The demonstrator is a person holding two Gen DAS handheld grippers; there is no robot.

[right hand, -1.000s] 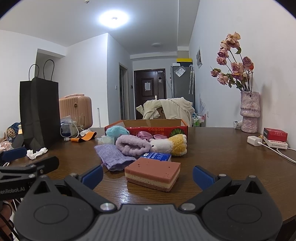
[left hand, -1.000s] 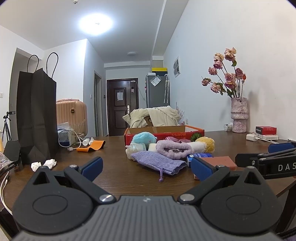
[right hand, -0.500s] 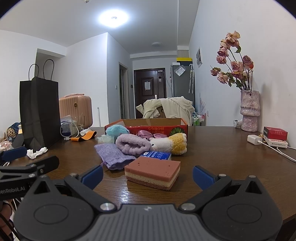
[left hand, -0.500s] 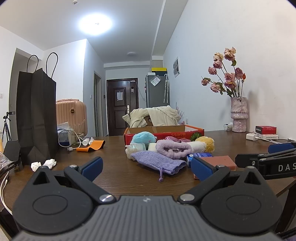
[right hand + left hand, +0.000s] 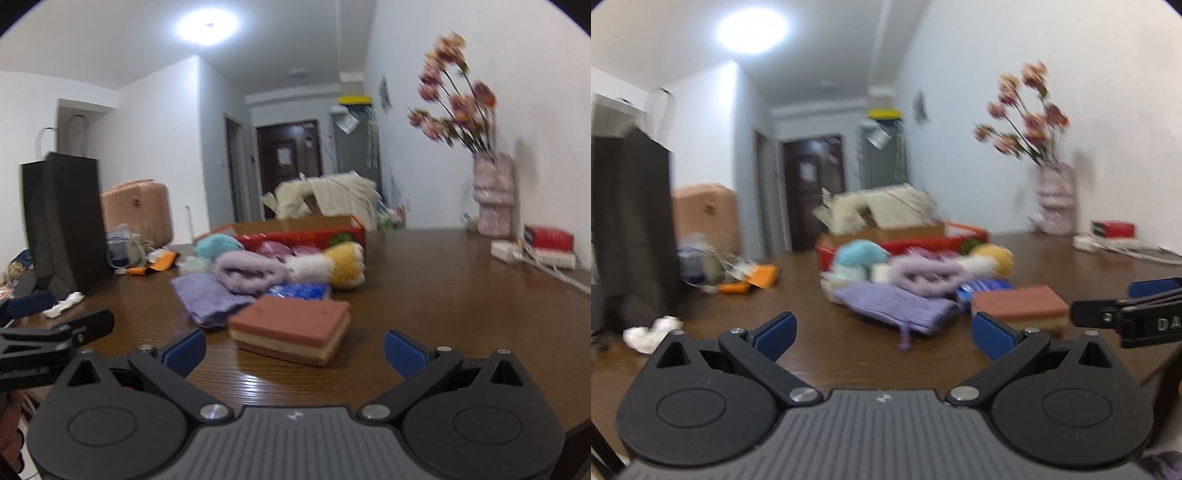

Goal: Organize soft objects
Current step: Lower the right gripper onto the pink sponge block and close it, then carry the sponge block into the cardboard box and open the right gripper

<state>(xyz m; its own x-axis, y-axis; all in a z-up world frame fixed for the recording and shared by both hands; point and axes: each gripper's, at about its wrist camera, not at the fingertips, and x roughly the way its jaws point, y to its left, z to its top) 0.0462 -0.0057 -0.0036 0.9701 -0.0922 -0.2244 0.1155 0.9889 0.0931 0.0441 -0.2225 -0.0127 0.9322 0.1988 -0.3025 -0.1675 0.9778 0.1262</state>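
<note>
Both tongs advanced toward sponge (image 5: 291, 328); left tongs (image 5: 882, 334), right tongs (image 5: 295, 345) wide, empty. Left view blurrier.

The sponge block (image 5: 291, 328) has a reddish-brown top, a cream middle layer and a reddish-brown bottom layer. The pouch (image 5: 207, 295) and the rolled fluffy cloth (image 5: 251, 271) are pale purple. The plush toy (image 5: 341, 266) is white and yellow, and the fluffy ball (image 5: 218, 246) is light turquoise. The cardboard box (image 5: 306, 234) is red outside and brown inside. The table (image 5: 443, 295) is dark brown wood. The paper bag (image 5: 62, 221) is black.
</note>
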